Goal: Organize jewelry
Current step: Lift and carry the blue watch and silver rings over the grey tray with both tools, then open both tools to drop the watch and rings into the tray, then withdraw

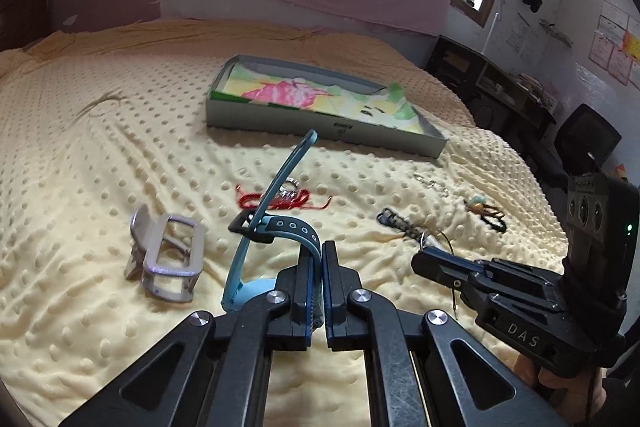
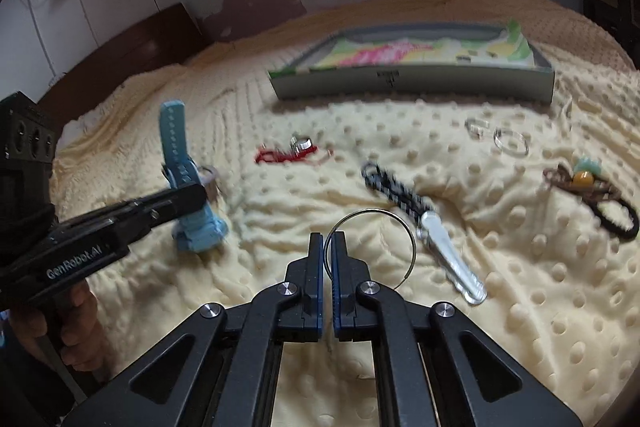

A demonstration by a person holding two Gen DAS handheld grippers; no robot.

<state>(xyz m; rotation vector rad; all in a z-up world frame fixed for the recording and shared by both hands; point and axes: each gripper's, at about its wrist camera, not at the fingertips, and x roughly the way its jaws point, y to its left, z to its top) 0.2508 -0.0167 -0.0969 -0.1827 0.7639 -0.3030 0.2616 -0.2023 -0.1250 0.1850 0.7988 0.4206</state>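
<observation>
- Far left on the bumpy yellow blanket [image 1: 100,155] there's a silver belt buckle [image 1: 168,255] just lying there, not dealt with yet as far as I can tell.
- Next over, the left gripper [image 1: 321,259] is clamped on the strap of a light blue watch [image 1: 256,255] — the watch body sits low against the blanket while the free end of the strap sticks up in the air. So that one's grabbed but not in the box yet.
- Just behind the watch: a red cord bracelet [image 1: 276,201] with a silver ring [image 1: 290,185] resting on it, both loose on the blanket.
- Further back sits the open shallow box [image 1: 280,125] with a colourful floral lining. I can only make out a couple of tiny dark bits near its right end, too small to say what they are. Otherwise it looks pretty much unfilled.
- Right of center, the right gripper [image 2: 327,247] is pinched shut on a thin key ring [image 2: 406,227], which hooks to a black-and-white braided keychain [image 2: 394,189] with a silver clip [image 2: 452,263].
- Beyond that, two small clear rings [image 2: 496,135] near the box front.
- Far right — a brown and black hair-tie bundle with an amber bead [image 2: 588,187].
- My read: barely started, almost everything is left to move.
</observation>
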